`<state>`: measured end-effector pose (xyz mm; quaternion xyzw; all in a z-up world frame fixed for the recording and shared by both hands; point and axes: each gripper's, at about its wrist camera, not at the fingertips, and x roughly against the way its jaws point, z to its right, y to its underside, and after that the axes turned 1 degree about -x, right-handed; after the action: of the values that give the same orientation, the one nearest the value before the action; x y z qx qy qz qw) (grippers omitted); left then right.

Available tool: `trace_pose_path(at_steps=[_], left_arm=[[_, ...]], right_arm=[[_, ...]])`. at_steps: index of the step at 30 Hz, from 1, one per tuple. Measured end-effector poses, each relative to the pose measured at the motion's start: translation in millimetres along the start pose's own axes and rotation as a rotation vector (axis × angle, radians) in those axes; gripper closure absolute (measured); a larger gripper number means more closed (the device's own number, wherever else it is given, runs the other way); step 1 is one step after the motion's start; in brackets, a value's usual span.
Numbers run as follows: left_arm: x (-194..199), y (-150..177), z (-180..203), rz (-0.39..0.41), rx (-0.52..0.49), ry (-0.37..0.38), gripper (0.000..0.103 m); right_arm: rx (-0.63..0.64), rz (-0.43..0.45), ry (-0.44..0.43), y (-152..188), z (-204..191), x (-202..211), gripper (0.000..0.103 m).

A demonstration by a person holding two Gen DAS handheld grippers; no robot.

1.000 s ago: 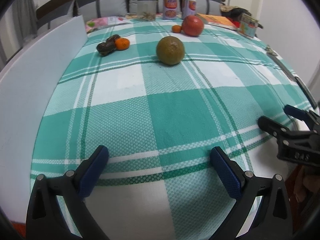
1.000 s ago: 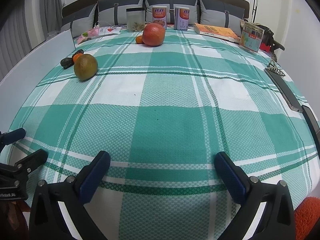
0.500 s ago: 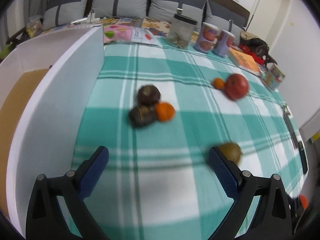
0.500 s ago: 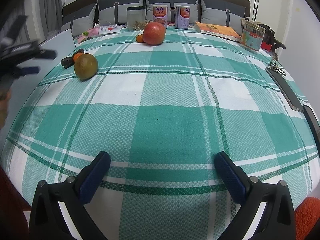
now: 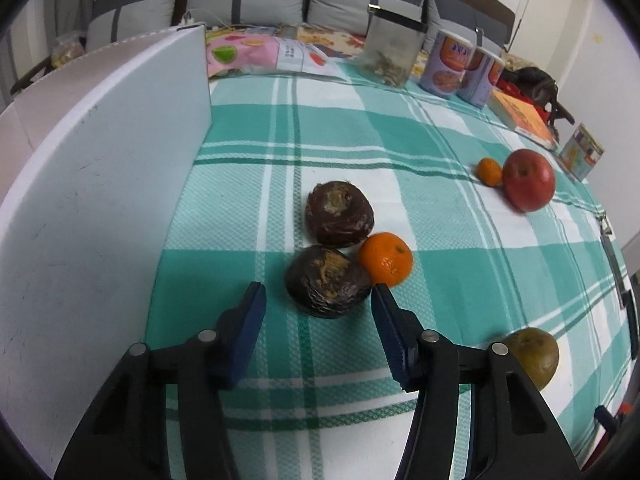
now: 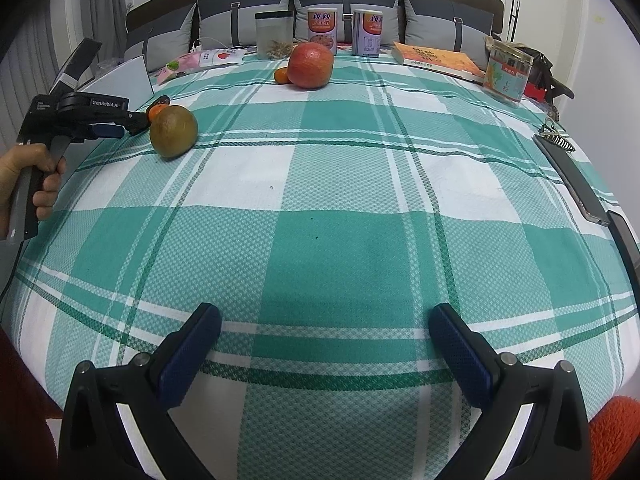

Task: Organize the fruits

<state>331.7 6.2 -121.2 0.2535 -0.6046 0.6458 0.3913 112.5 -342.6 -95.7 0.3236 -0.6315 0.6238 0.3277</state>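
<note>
The left wrist view is aimed down, close over the dark fruit [image 5: 326,282]. The right wrist view is set low at the cloth's near edge, facing the cushions; the red apple [image 5: 528,185] [image 6: 311,65] is shared.

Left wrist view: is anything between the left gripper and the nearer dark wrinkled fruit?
Nothing visible. The left gripper is open with the nearer dark fruit just ahead of the gap between its fingers. Only bare tablecloth lies between. An orange rests against the fruit's right side, near the right finger's tip, and could get nudged.
</note>
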Motion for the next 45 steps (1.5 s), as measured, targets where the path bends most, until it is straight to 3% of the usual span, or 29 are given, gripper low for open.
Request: trace_pose_path(at_steps=[2,9,21,23,25,30,33,38,41,45], left_arm=[[1,-1,0,0.018,-0.009,0.018,0.059],[25,11,13,0.027,-0.054,0.035,0.06],[90,117,28,-0.021,-0.06,0.05,0.059],[92,127,28,-0.034,-0.039,0.037,0.054],[96,135,24,-0.038,-0.008,0.036,0.031],[113,150,12,-0.016,0.036,0.043,0.026],[119,155,10,0.004,0.034,0.037,0.026],[121,157,17,0.015,0.015,0.04,0.026],[124,159,20,0.024,-0.001,0.043,0.026],[128,164,24,0.032,-0.027,0.05,0.026]], right_arm=[[0.0,0.0,0.0,0,0,0,0.0],[0.001,0.001,-0.001,0,0,0,0.0],[0.003,0.005,-0.001,0,0,1,0.0],[0.004,0.009,0.0,-1,0,1,0.0],[0.005,0.013,-0.001,-1,1,1,0.0],[0.006,-0.02,-0.012,-5,2,1,0.0],[-0.036,-0.015,-0.121,-23,1,3,0.0],[-0.002,-0.034,-0.294,-84,-42,-19,0.001],[0.051,-0.067,-0.325,-116,-78,-45,0.01],[0.032,-0.132,-0.339,-138,-107,-83,0.035]])
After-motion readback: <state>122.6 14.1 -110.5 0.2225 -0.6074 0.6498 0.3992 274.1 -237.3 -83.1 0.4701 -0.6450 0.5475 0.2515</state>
